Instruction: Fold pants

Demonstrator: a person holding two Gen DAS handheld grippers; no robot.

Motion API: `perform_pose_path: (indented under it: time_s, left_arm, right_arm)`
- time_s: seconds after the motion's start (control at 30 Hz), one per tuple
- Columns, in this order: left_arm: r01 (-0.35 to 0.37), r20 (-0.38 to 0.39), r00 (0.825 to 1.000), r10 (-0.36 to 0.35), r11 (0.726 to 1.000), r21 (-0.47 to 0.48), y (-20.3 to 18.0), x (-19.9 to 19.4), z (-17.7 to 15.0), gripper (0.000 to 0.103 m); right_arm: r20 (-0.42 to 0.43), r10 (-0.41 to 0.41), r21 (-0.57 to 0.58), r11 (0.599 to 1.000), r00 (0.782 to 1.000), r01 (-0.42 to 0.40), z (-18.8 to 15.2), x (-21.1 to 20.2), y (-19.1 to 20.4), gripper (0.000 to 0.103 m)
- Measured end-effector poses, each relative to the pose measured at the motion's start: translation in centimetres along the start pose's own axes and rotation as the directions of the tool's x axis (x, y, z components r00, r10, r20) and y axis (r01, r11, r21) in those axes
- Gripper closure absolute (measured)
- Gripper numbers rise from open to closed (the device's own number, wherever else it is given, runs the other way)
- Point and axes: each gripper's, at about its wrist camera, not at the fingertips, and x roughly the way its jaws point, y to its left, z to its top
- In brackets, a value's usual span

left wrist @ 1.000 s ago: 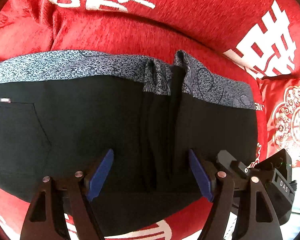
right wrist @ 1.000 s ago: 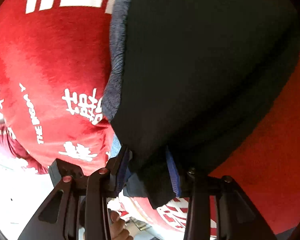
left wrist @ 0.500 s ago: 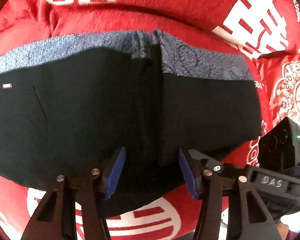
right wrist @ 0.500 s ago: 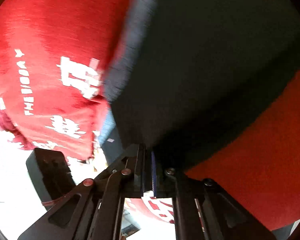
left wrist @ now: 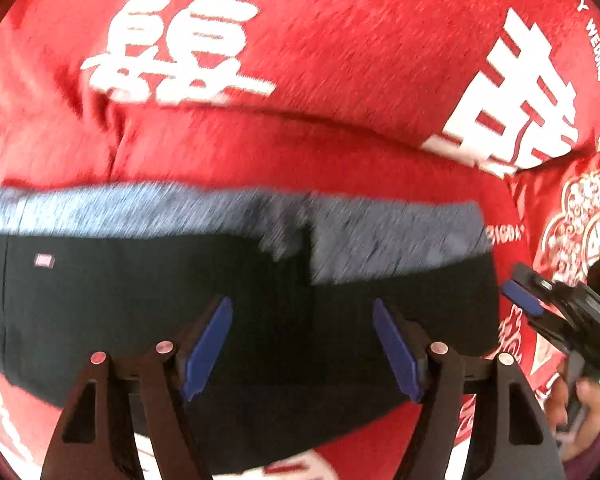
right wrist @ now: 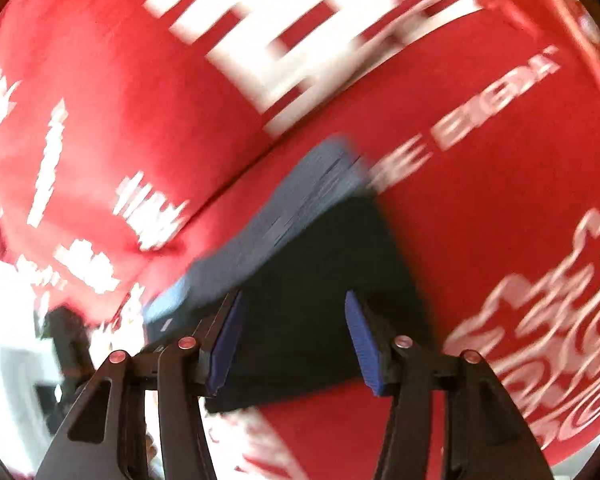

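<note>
The black pants (left wrist: pixel 140 312) lie folded into a flat band on the red cover, with the grey-blue patterned waistband (left wrist: pixel 140 210) along the far edge. My left gripper (left wrist: pixel 302 346) is open and empty, hovering over the near edge of the pants. In the right wrist view the folded pants (right wrist: pixel 324 300) lie ahead with the waistband (right wrist: pixel 284 216) at their left. My right gripper (right wrist: pixel 296 344) is open and empty just above their near end; it also shows in the left wrist view (left wrist: pixel 540 304) at the pants' right end. Both views are motion-blurred.
The red plush cover (left wrist: pixel 340 60) with large white characters spans the surface and rises behind the pants. A red embroidered cushion (left wrist: pixel 580 232) sits at the right. The cover's edge and a bright floor area (right wrist: pixel 12 380) lie at the lower left of the right wrist view.
Both grippers have opened and let go of the pants. Both have drawn back from the cloth, and the pants now lie flat on the cover.
</note>
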Motion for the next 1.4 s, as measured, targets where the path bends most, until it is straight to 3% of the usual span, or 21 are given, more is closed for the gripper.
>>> perform_pose_path:
  time_s: [0.13, 0.27, 0.33, 0.47, 0.53, 0.57, 0.63, 0.77, 0.9, 1.03, 1.1, 1.13, 1.4]
  left_arm:
    - [0.026, 0.024, 0.999, -0.028, 0.997, 0.072, -3.1, 1.0, 1.5, 0.029]
    - [-0.001, 0.0, 1.0, 0.001, 0.992, 0.126, -4.7, 3.8, 2.1, 0.029]
    - [-0.014, -0.014, 1.0, 0.015, 0.994, 0.109, -4.4, 4.4, 2.1, 0.029]
    - [-0.02, -0.029, 0.999, 0.024, 0.994, 0.108, -3.8, 4.1, 0.6, 0.029]
    - [-0.045, -0.033, 0.998, 0.049, 0.991, 0.124, -3.8, 4.4, -0.4, 0.029]
    - [-0.083, -0.03, 0.996, 0.088, 0.987, 0.137, -4.1, 4.5, -0.9, 0.029]
    - [-0.084, -0.083, 0.992, 0.093, 0.991, 0.106, -3.6, 5.3, -1.5, 0.029]
    - [-0.108, -0.068, 0.991, 0.114, 0.991, 0.081, -3.5, 4.1, -2.3, 0.028]
    - [-0.175, -0.065, 0.982, 0.178, 0.984, 0.042, -2.6, 2.6, -3.5, 0.028]
    - [-0.23, -0.078, 0.971, 0.228, 0.973, -0.02, -0.7, 0.9, -4.8, 0.028]
    - [-0.255, -0.075, 0.965, 0.251, 0.966, -0.045, 0.4, -0.2, -5.5, 0.008]
    - [-0.26, -0.063, 0.965, 0.256, 0.964, -0.061, 0.9, -0.8, -5.9, 0.006]
    - [-0.281, -0.079, 0.958, 0.274, 0.955, -0.093, 3.2, -1.9, -7.5, 0.006]
  right_arm:
    - [-0.081, 0.104, 0.041, 0.994, 0.991, -0.101, 4.5, 3.2, -2.9, 0.056]
    - [-0.191, 0.165, 0.059, 0.986, 0.968, -0.157, 6.0, 6.6, -4.1, 0.057]
    - [-0.208, 0.217, 0.101, 0.975, 0.954, -0.2, 6.2, 6.9, -4.5, 0.065]
    - [-0.243, 0.286, 0.015, 0.956, 0.927, -0.292, 6.1, 5.2, -2.7, 0.07]
    - [-0.262, 0.202, -0.074, 0.971, 0.944, -0.228, 6.4, 5.4, -1.8, 0.07]
    - [-0.258, 0.107, -0.144, 0.978, 0.96, -0.148, 6.5, 5.8, -1.3, 0.07]
    - [-0.244, -0.052, -0.242, 0.97, 0.968, -0.009, 6.2, 7.3, -0.4, 0.066]
    - [-0.174, -0.136, -0.295, 0.952, 0.975, 0.08, 5.3, 6.0, 1.5, 0.054]
    - [-0.15, -0.193, -0.379, 0.917, 0.97, 0.123, 2.2, 4.0, 3.7, 0.039]
    - [-0.151, -0.225, -0.397, 0.905, 0.963, 0.149, -0.5, 1.4, 2.4, 0.035]
    - [-0.16, -0.239, -0.385, 0.908, 0.958, 0.162, -1.7, 0.9, 1.9, 0.033]
    - [-0.17, -0.24, -0.375, 0.913, 0.956, 0.162, -2.4, 0.8, 1.9, 0.032]
    - [-0.15, -0.327, -0.415, 0.877, 0.933, 0.24, -5.7, 1.2, 4.4, 0.023]
